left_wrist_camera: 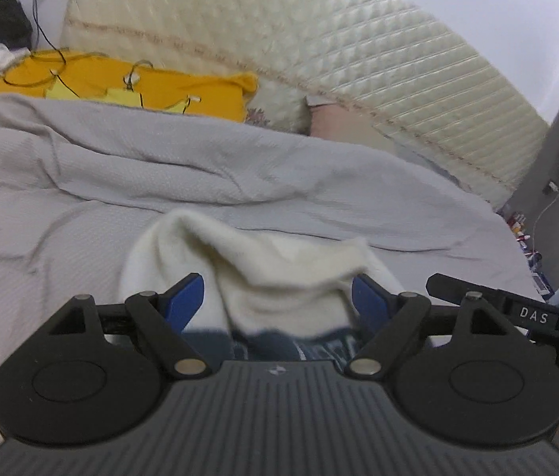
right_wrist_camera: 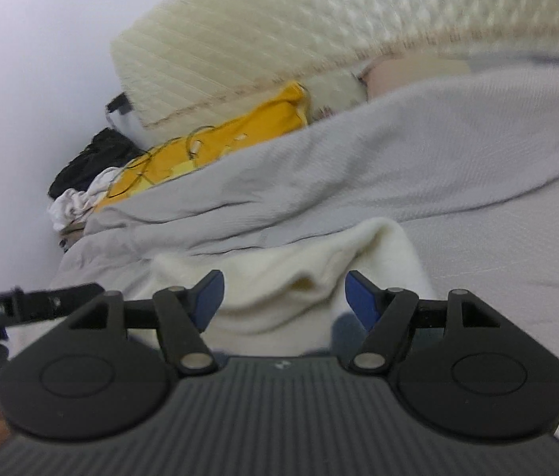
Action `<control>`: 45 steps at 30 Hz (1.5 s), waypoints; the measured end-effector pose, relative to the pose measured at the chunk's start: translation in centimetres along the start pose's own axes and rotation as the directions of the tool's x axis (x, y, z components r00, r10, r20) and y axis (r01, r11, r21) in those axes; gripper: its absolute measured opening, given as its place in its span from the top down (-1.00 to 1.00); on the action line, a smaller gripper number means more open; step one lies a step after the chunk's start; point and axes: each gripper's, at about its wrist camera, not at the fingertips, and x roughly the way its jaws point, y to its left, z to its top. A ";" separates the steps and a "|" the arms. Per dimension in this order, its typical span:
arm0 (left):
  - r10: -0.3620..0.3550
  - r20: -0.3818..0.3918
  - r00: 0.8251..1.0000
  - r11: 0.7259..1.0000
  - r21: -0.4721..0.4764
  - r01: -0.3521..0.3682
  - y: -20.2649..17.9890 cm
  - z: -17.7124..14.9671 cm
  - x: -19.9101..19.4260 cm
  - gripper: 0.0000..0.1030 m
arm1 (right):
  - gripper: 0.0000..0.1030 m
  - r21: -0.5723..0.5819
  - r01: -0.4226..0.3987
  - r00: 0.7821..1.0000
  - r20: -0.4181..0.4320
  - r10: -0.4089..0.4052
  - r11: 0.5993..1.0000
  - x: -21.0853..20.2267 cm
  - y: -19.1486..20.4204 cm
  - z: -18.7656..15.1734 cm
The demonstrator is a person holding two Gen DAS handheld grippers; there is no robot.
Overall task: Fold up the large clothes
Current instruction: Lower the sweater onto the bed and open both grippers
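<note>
Left wrist view: the left tool [left_wrist_camera: 277, 297] is standing wide, blue fingers [left_wrist_camera: 186, 297] flanking a soft, cream-white fleecy garment [left_wrist_camera: 279, 269] that is bunching at 6 o'clock on the grey-sheeted bed [left_wrist_camera: 81, 206], without clamping it. It is looking light and floppy (likely to sag), so a hem or corner seems the best hold.

Right wrist view: the right tool [right_wrist_camera: 283, 297] is likewise gaping wide over the garment, at 6 o'clock.
</note>
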 end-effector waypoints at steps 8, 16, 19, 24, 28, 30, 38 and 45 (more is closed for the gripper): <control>0.022 0.057 0.998 0.998 0.064 -0.025 -3.7 -4.7 -11.2 -0.65 | -0.37 -0.057 -0.018 0.998 0.060 0.021 0.998 -10.2 4.2 -3.6; 0.005 0.049 0.999 0.999 0.034 -0.007 -5.8 -11.2 -18.6 -0.65 | -0.35 -0.123 0.017 0.995 0.097 -0.005 0.992 -17.6 6.8 -8.4; -0.006 0.038 0.999 1.000 0.009 0.006 -6.2 -14.4 -19.8 -0.65 | -0.35 -0.122 0.029 0.993 0.120 -0.014 0.992 -19.9 7.6 -10.6; 0.008 0.001 1.000 0.998 0.060 -0.008 -7.7 -19.6 -20.7 -0.64 | -0.35 -0.160 0.049 0.991 0.129 -0.028 0.986 -22.4 8.4 -14.8; 0.026 -0.025 0.999 0.996 0.088 -0.024 -8.8 -22.5 -20.8 -0.64 | -0.35 -0.117 0.035 0.992 0.126 -0.021 0.992 -23.4 7.1 -16.7; 0.033 -0.033 0.999 0.996 0.086 -0.030 -9.1 -23.4 -20.3 -0.64 | -0.35 -0.112 0.024 0.992 0.130 -0.010 0.993 -23.7 6.6 -17.1; 0.119 -0.056 0.991 0.990 0.081 -0.114 -8.1 -25.4 -17.6 -0.64 | -0.36 -0.118 0.037 0.993 0.116 -0.024 0.992 -23.1 5.2 -18.6; 0.191 -0.036 0.981 0.976 0.110 -0.186 -7.2 -25.6 -16.2 -0.64 | -0.50 -0.121 0.035 0.996 0.082 -0.025 0.992 -22.1 4.5 -19.5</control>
